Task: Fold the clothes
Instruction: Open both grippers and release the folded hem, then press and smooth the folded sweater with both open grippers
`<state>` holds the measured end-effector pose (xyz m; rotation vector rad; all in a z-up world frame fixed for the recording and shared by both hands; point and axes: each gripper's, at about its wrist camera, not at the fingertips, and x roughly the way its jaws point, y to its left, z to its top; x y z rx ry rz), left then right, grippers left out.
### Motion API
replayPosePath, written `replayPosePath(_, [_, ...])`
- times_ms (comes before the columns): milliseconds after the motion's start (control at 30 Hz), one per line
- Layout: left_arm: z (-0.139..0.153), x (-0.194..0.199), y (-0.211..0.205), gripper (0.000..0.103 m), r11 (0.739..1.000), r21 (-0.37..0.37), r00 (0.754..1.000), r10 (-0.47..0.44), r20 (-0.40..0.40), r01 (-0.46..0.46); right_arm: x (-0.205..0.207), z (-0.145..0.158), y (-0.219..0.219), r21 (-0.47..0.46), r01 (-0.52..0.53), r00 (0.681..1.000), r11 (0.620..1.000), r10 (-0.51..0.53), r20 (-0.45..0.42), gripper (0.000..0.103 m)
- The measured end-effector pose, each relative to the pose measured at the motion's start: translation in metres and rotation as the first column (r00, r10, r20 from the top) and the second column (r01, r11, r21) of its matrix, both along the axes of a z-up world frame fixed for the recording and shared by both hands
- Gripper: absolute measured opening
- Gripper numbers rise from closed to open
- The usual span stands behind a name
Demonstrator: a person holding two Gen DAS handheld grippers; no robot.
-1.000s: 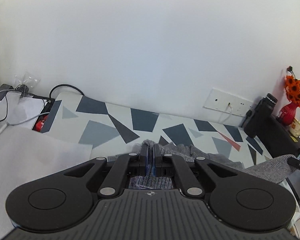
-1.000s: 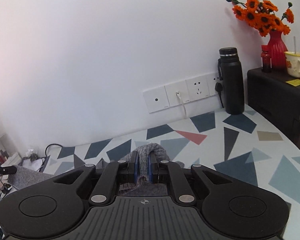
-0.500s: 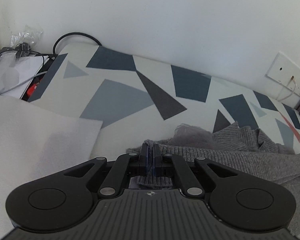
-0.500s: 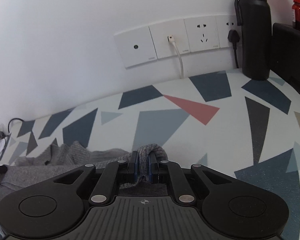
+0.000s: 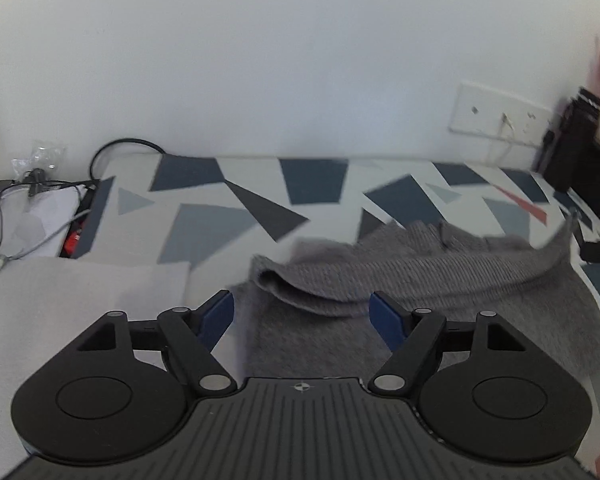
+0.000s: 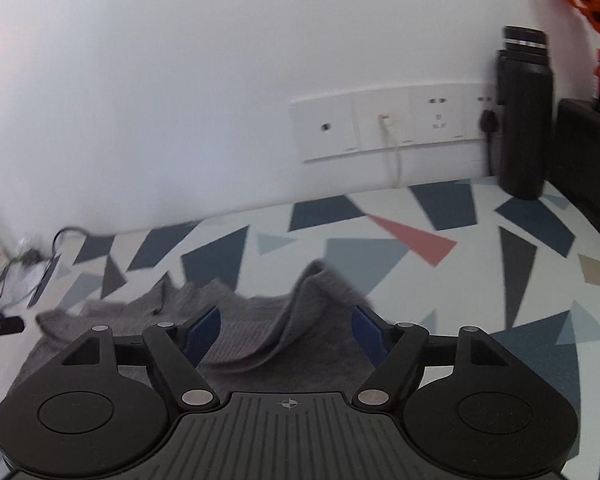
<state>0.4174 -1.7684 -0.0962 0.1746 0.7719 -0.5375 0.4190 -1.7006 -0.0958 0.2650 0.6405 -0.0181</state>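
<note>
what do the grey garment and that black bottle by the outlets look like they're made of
Grey garment: soft knit, probably wool or acrylic; fine ribbed rows and a fuzzy matte surface show. Black bottle: likely powder-coated metal; matte body with a shiny silver band under the cap, though plastic can't be ruled out.

Both grippers let go of the grey sweater. The left gripper, pinching a fold half a second ago, has just been opening its jaws, and the cloth lies loose between them toward 12 o'clock. The right gripper has just been opening likewise; its released fold stands slack between the blue pads, touching neither.
</note>
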Motion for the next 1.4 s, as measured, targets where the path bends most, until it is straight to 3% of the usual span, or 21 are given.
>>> replayPosePath(133, [-0.027, -0.017, -0.033, 0.075, 0.99, 0.099, 0.994, -0.097, -0.051, 0.102, 0.01, -0.012, 0.038, -0.067, -0.087, 0.994, 0.994, 0.081, -0.079, 0.07])
replayPosePath(367, [-0.045, 0.01, -0.049, 0.075, 0.993, 0.101, 0.995, -0.06, -0.074, 0.067, 0.035, -0.045, 0.049, -0.155, -0.071, 0.984, 0.985, 0.044, -0.172, 0.069])
replayPosePath(533, [-0.045, 0.055, -0.069, 0.075, 0.989, 0.13, 0.997, -0.065, -0.036, 0.069, 0.071, -0.053, 0.033, -0.13, -0.056, 0.98, 0.99, 0.03, -0.195, 0.066])
replayPosePath(633, [-0.037, 0.088, -0.071, 0.075, 0.996, 0.084, 1.0, 0.018, -0.02, -0.016, 0.094, -0.047, 0.017, -0.089, 0.012, 0.991, 0.996, -0.023, -0.133, 0.064])
replayPosePath(733, [-0.021, 0.107, -0.056, 0.076, 0.993, 0.011, 0.993, 0.12, -0.016, -0.12, 0.103, -0.034, 0.0, -0.051, 0.131, 0.99, 0.99, -0.133, -0.037, 0.072])
replayPosePath(800, [-0.013, 0.111, -0.043, 0.08, 0.989, -0.032, 0.988, 0.145, -0.051, -0.147, 0.099, -0.025, -0.01, -0.018, 0.164, 0.986, 0.986, -0.164, -0.024, 0.081])
replayPosePath(833, [-0.01, 0.109, -0.036, 0.087, 0.99, -0.049, 0.988, 0.131, -0.075, -0.135, 0.093, -0.022, -0.014, 0.001, 0.154, 0.988, 0.988, -0.154, -0.022, 0.083])
replayPosePath(900, [-0.009, 0.1, -0.024, 0.094, 0.994, -0.054, 0.989, 0.086, -0.119, -0.093, 0.078, -0.019, -0.02, 0.026, 0.13, 0.991, 0.991, -0.13, -0.026, 0.102])
replayPosePath(1033, [-0.022, 0.073, 0.002, 0.096, 0.998, -0.006, 0.978, 0.057, -0.199, -0.06, 0.043, -0.024, -0.03, 0.052, 0.077, 0.994, 0.996, -0.073, -0.081, 0.102])
replayPosePath(1233, [-0.05, 0.052, 0.019, 0.098, 0.996, 0.035, 0.952, 0.088, -0.293, -0.081, 0.011, -0.047, -0.031, 0.03, 0.031, 0.976, 0.999, -0.024, -0.218, 0.102])
replayPosePath(1267, [-0.053, 0.052, 0.019, 0.103, 0.995, 0.028, 0.949, 0.099, -0.301, -0.095, 0.009, -0.052, -0.03, 0.026, 0.025, 0.97, 0.999, -0.017, -0.241, 0.102])
replayPosePath(1400, [-0.058, 0.053, 0.009, 0.103, 0.994, 0.047, 0.958, 0.109, -0.265, -0.1, 0.016, -0.064, -0.024, 0.023, 0.009, 0.953, 1.0, -0.001, -0.303, 0.102])
